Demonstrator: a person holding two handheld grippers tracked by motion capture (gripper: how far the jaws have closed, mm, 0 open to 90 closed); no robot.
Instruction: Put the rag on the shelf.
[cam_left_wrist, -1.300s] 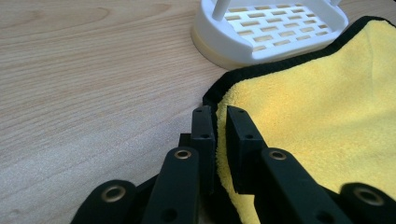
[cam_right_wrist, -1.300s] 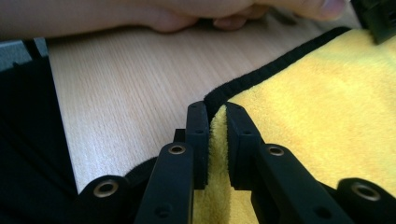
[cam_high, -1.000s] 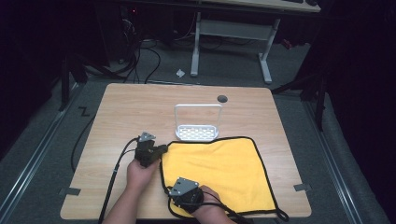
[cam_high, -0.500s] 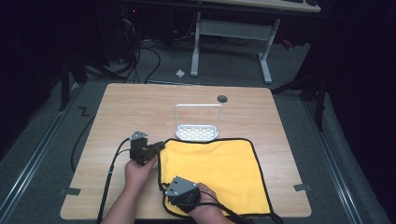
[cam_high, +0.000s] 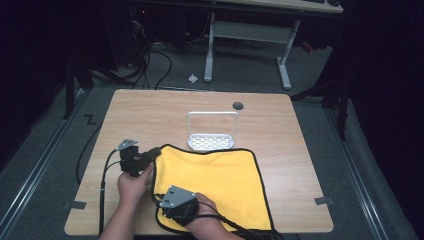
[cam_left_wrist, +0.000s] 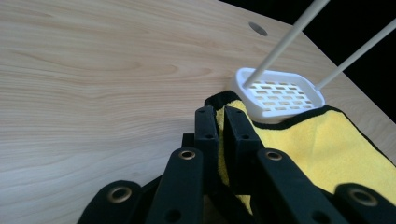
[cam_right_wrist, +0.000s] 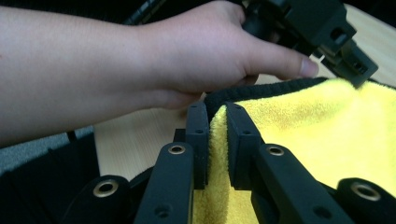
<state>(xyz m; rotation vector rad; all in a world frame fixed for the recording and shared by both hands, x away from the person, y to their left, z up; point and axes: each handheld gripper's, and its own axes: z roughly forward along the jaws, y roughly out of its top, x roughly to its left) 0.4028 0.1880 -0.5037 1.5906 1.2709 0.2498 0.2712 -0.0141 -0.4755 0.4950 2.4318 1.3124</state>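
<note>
A yellow cloth (cam_high: 215, 182) with a black hem lies spread on the wooden table (cam_high: 150, 115). My left gripper (cam_high: 154, 151) is shut on the cloth's far left corner (cam_left_wrist: 220, 122), its jaws pinching the hem. My right gripper (cam_high: 161, 206) is shut on the cloth's near left edge (cam_right_wrist: 216, 140), the fabric squeezed between both jaws. In the right gripper view the person's left hand (cam_right_wrist: 154, 60) and the left gripper (cam_right_wrist: 350, 67) hold the cloth just beyond. A white perforated tray (cam_high: 212, 141) with a wire handle sits at the cloth's far edge (cam_left_wrist: 280, 93).
A round cable hole (cam_high: 238, 105) lies near the table's far edge. Cables (cam_high: 102, 175) trail from the grippers over the table's left front. A desk frame (cam_high: 245, 35) stands on the floor beyond the table.
Both grippers have moved left and risen a little, pulling the cloth's left edge leftward with them. The cloth's far left corner now sits farther left of the tray.
</note>
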